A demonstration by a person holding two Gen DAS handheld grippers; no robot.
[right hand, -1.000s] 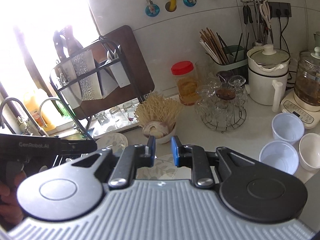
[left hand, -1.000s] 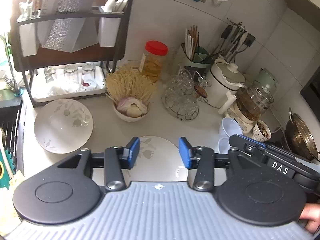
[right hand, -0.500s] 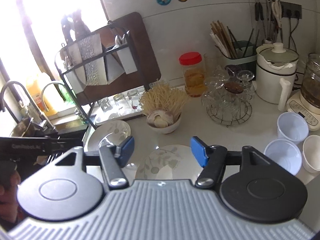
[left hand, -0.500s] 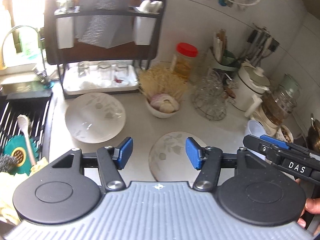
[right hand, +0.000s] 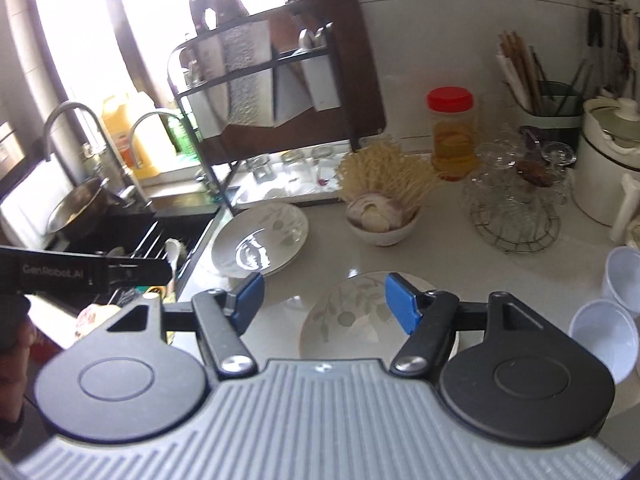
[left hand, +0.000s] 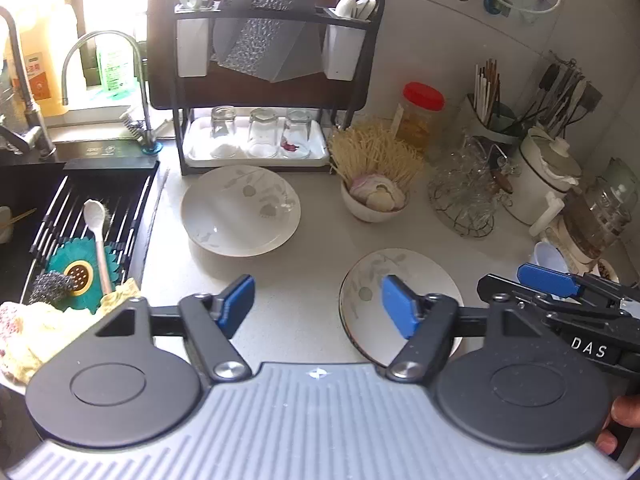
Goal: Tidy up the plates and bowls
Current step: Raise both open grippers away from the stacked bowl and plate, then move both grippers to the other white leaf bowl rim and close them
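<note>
Left gripper (left hand: 318,304) first: seen from its own wrist camera, its jaws have just been opening and now stand wide apart with nothing between the blue pads, only bare countertop (left hand: 304,276). The small leaf-print plate (left hand: 400,304) lies flat just to the right of centre, and the right pad sits in front of its left part without visibly touching it. Farther away and a bit left is the big leaf-print plate (left hand: 240,210), also flat, just in front of the dish rack (left hand: 264,68). A bowl of shells (left hand: 376,204) sits to the right of the big plate. The right gripper (left hand: 548,280) pokes in from the right edge, close beside the small plate.

From the right wrist camera, the right gripper (right hand: 322,300) has also just been opening, released and empty. Here the small plate (right hand: 360,312) lies almost dead centre between the pads and a little beyond them, so this claw looks better lined up on it than the left one. The big plate (right hand: 260,240) is farther off to the left, next to the sink (right hand: 120,232), and the left gripper (right hand: 92,272) reaches in on that side. Plastic cups (right hand: 604,336) stand at the near right.

Plates being round, no real long axis to worry about. Best guess: right takes the small plate, left is nearer the big one.
</note>
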